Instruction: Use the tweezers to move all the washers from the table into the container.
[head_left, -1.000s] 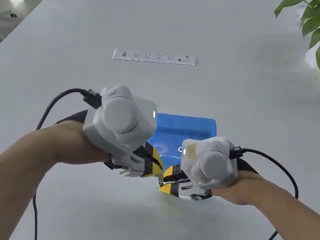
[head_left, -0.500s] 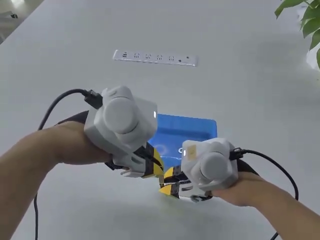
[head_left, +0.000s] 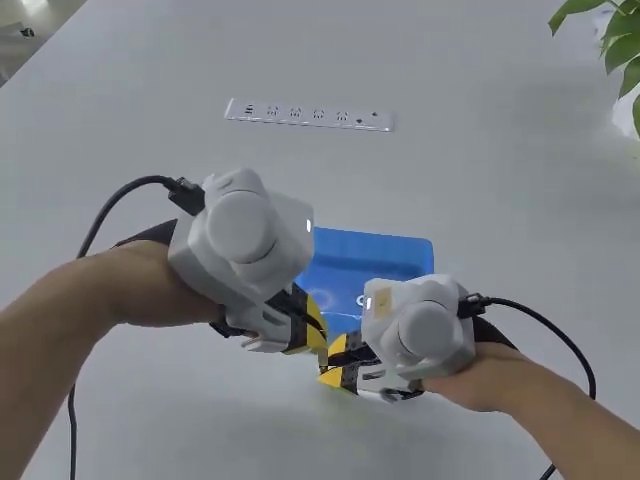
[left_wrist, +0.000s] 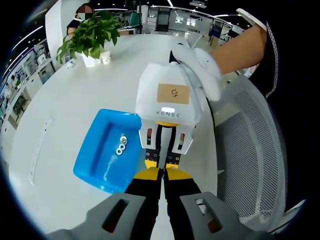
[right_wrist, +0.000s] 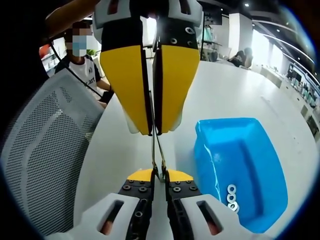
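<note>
1. The left gripper (head_left: 316, 334) and the right gripper (head_left: 331, 363) point at each other, tip to tip. They are on the near side of the blue plastic tray (head_left: 385, 255), above the white table (head_left: 450, 160).
2. The thin metal tweezers (right_wrist: 156, 150) run from one gripper to the other. Each gripper has its jaws squeezed tight on one end of them.
3. In the head view the tweezers are too thin to make out. The big white gripper bodies hide the near part of the tray.
4. Three small round metal washers (left_wrist: 121, 145) lie close together on the tray floor.
5. The ends of the tweezers are hidden inside the jaws, so I cannot tell if they hold a washer.
6. A long white power strip (head_left: 310, 114) lies far away on the table.
7. A green leafy plant (head_left: 612, 40) is at the far right, cut off by the picture edge.
</note>
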